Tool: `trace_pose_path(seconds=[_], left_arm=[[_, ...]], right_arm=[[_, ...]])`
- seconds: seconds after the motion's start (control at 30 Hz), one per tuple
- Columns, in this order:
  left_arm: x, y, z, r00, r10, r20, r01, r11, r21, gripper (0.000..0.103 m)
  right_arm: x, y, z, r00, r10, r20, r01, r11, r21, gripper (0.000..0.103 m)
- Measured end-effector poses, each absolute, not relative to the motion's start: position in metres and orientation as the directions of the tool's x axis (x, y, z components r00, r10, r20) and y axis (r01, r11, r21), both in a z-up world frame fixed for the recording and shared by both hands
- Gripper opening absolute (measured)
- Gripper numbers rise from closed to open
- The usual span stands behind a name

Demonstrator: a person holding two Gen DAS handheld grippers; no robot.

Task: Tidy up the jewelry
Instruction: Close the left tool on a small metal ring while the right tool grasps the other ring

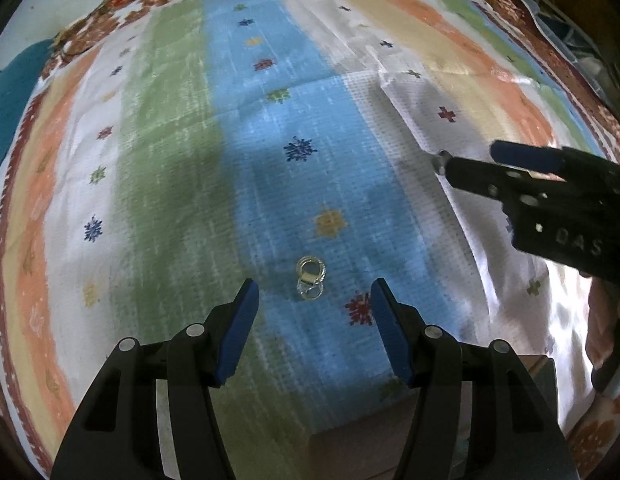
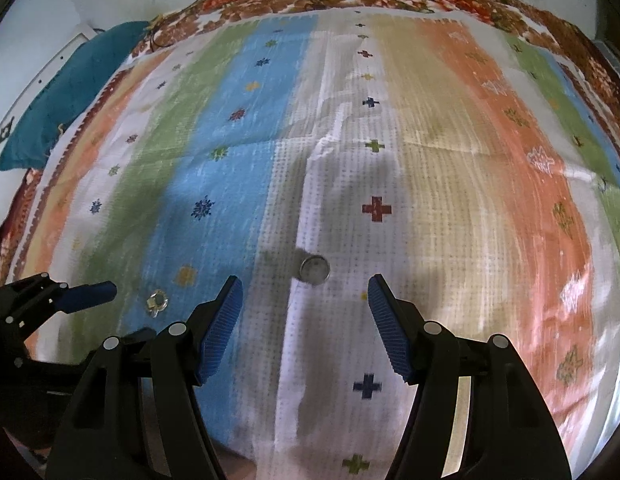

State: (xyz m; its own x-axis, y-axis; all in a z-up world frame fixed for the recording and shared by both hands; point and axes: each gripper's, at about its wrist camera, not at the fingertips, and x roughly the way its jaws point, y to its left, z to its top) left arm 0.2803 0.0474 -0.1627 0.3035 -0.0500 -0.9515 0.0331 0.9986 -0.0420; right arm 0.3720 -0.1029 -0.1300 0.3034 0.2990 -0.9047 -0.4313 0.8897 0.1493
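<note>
Both tongs stand spread, holding nothing: left gripper (image 1: 311,308) just below the rings (image 1: 310,278), right gripper (image 2: 306,304) just below a small round tin (image 2: 315,269).

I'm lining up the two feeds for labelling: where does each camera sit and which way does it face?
Left wrist: on the left tongs, looking steeply down at the rings on the striped cloth; its own blue pads show, open.
Right wrist: on the right tongs, looking steeply down at the small round tin; its own pads show, open.
Shared: the cloth, the rings, and each view catches the other tongs at its edge.
</note>
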Motion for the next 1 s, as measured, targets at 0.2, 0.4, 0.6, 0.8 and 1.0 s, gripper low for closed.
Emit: trace_pose_path(seconds=[0.2, 0.4, 0.6, 0.8, 1.0], left_arm=[[0.289, 0.05, -0.172, 0.283, -0.033, -0.958, 0.041, 0.999, -0.023, 0.051], [0.294, 0.046, -0.181, 0.264, -0.036, -0.964, 0.069, 0.997, -0.019, 0.045], [0.298, 0.049, -0.186, 0.254, -0.043, -0.966, 0.072, 0.997, -0.025, 0.034], [0.3, 0.049, -0.19, 0.253, -0.043, -0.967, 0.087, 0.996, -0.022, 0.019], [0.301, 0.044, -0.191, 0.259, -0.046, -0.965, 0.088, 0.996, -0.023, 0.016]], right_arm=[[0.382, -0.101, -0.14, 0.303, 0.271, -0.913, -0.434, 0.893, 0.121, 0.065], [0.385, -0.099, -0.149, 0.281, 0.274, -0.92, -0.441, 0.888, 0.129, 0.06], [0.389, -0.094, -0.154, 0.28, 0.266, -0.922, -0.448, 0.886, 0.12, 0.056], [0.393, -0.097, -0.156, 0.263, 0.277, -0.924, -0.422, 0.894, 0.148, 0.04], [0.392, -0.096, -0.157, 0.229, 0.305, -0.924, -0.425, 0.886, 0.187, 0.023]])
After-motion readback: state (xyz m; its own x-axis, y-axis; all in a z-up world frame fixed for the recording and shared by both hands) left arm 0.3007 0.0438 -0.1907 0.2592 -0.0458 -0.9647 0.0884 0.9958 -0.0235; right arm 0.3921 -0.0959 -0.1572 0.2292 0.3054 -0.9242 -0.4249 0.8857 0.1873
